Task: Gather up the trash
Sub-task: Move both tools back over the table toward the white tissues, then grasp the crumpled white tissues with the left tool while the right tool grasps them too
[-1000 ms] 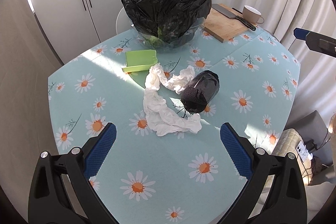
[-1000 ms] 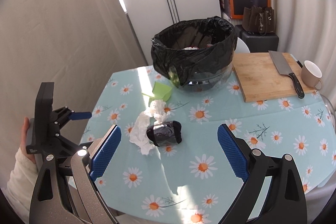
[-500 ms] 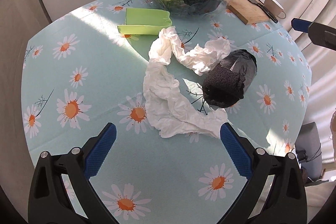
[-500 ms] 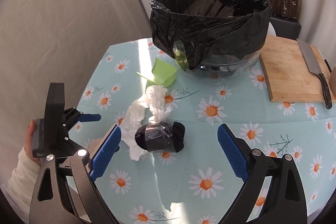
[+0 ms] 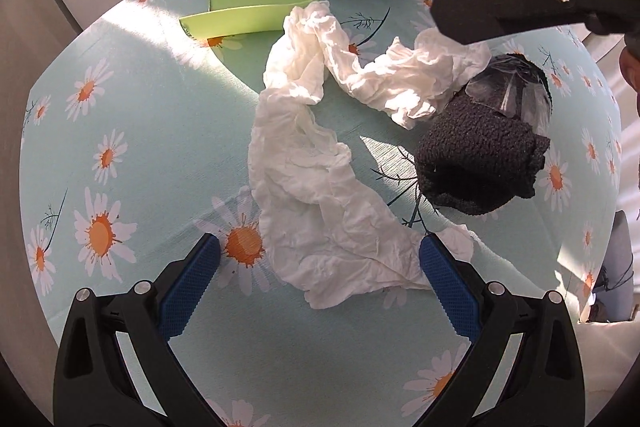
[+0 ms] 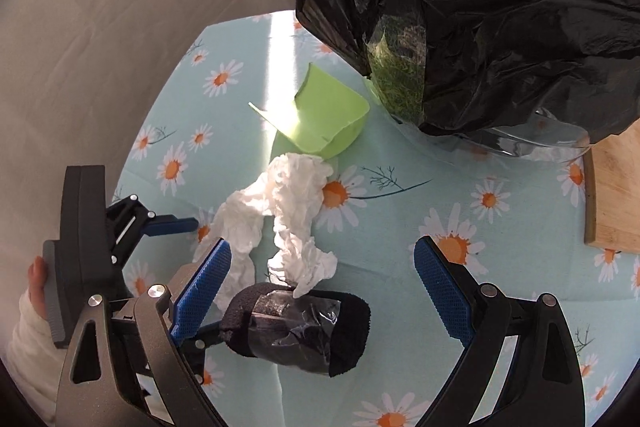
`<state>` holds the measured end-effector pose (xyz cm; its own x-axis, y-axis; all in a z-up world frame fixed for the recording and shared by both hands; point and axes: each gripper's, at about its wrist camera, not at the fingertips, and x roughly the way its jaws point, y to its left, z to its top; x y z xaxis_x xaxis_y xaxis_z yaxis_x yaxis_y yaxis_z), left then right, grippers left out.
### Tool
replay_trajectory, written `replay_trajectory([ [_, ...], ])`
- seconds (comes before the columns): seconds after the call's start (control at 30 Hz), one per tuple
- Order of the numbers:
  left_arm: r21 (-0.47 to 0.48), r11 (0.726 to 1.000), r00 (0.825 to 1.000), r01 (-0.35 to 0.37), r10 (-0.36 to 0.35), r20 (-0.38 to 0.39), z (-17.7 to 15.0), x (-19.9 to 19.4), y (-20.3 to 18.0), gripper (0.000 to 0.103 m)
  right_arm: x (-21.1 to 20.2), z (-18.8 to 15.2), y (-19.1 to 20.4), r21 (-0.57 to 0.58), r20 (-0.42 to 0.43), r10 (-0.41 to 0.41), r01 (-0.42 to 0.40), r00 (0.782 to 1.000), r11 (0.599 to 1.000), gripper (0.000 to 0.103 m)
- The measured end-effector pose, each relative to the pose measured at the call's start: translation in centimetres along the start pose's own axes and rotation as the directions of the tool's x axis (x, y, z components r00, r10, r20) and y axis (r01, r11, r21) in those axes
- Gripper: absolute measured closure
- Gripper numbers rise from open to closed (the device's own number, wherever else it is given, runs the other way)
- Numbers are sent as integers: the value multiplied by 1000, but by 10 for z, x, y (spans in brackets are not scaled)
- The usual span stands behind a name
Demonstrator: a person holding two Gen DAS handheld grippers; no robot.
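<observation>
daisy tablecloth (image 5: 152, 131); crumpled tissue (image 5: 312, 187); no legible writing.

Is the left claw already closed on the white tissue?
No, the left claw is open, its blue fingers straddling the near end of the white tissue.

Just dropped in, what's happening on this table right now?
Trash pickup, nothing grabbed yet. The left gripper is open around the near end of the crumpled white tissue. The right gripper is open over the black wrapped roll. The bin bag and the green scrap sit beyond.
</observation>
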<state>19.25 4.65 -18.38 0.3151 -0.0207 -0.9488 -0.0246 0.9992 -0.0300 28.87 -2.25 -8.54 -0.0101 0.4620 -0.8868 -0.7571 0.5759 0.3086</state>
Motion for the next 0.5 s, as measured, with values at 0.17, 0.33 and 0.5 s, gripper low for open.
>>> replay_trajectory([
  [0.17,28,999,998,-35,34,51,-5,2,-2,4,19,5,-2,1,-62,15,-15,998,1000,16],
  [0.33,22,999,997,-36,34,69,-13,1,-6,4,41,3,-1,-17,-155,-6,3,988,1000,40],
  [0.5,-8,999,998,-48,48,30,-9,-1,-6,5,39,2,-10,45,-170,45,-38,984,998,76],
])
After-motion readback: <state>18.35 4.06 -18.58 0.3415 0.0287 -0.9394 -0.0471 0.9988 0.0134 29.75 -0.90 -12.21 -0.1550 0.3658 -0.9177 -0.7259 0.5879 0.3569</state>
